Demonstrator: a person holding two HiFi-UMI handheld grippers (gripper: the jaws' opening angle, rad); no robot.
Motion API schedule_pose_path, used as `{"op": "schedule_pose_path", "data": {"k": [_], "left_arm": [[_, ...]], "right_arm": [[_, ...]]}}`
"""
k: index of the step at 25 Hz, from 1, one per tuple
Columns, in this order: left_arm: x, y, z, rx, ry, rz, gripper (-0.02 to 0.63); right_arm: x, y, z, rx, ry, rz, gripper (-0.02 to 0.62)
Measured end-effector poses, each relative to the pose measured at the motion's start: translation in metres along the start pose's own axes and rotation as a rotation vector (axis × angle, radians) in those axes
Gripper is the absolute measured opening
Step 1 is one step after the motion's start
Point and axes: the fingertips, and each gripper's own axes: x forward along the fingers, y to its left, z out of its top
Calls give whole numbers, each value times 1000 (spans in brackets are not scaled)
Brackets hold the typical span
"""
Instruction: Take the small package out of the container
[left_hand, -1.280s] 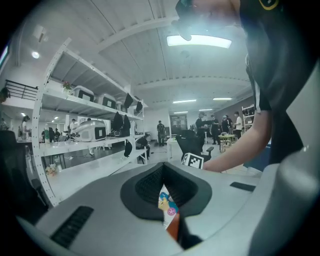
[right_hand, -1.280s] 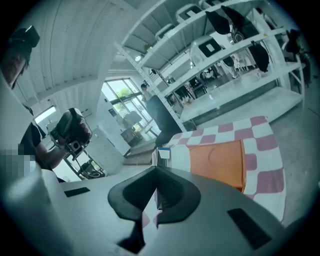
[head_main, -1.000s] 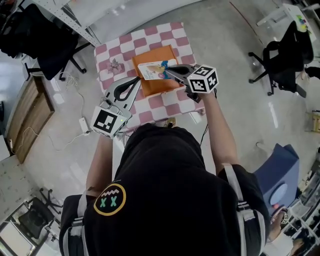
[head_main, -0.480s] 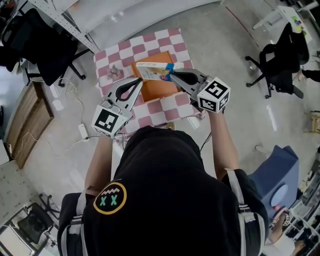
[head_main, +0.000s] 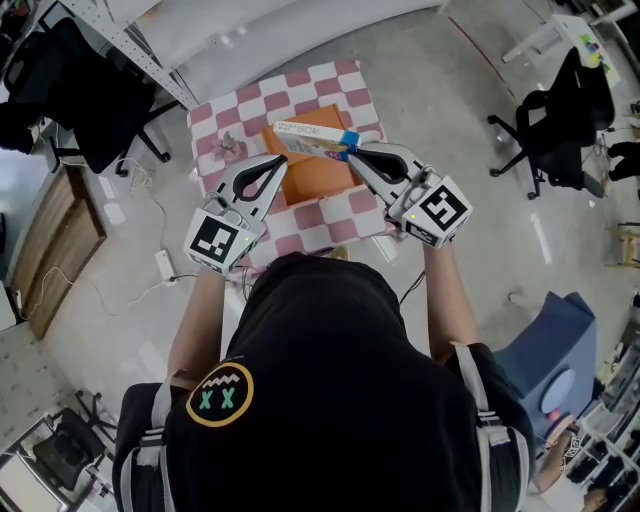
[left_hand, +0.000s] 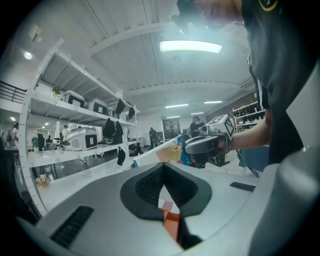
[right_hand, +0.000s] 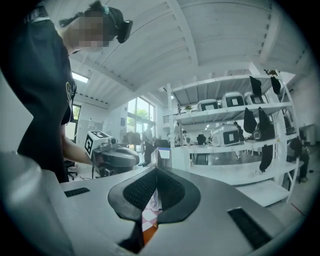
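The small package (head_main: 312, 140), white with a blue end and a printed picture, hangs tilted above the orange container (head_main: 315, 180) on the checkered table (head_main: 225, 115). My right gripper (head_main: 350, 152) is shut on its blue end. In the right gripper view the package (right_hand: 163, 156) shows edge-on beyond the shut jaws of the right gripper (right_hand: 156, 170). My left gripper (head_main: 282, 160) hovers at the container's left edge, shut with nothing in it. In the left gripper view its jaws (left_hand: 163, 166) meet, and the package (left_hand: 161, 155) and right gripper (left_hand: 207, 145) lie ahead.
A small grey object (head_main: 232, 145) lies on the cloth left of the container. Black office chairs stand at the right (head_main: 560, 110) and the far left (head_main: 90, 90). A wooden board (head_main: 60, 230) and a power strip (head_main: 165, 262) lie on the floor to the left.
My right gripper has risen and rolled, lifting the package from flat on the orange container to a tilted hold above it. The left gripper has stayed put.
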Motion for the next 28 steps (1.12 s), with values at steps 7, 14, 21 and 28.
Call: {"op": "schedule_pose_path", "data": {"k": [7,14,21,28], "left_arm": [[-1,2,-3,0,13,6,17],[-5,6,-1,2,-5,10,17],[-10,5,3,7,-2,21,17],[-11,1,3,9,-10,14,17]], "right_arm": [[-4,14,12,-126,-56,-84,21],[-8,18,10,-126,-59,-111,21],[-13,20,16,-128,-73,-135,21],[-14,24,16,-139,-78,-141,20]]}}
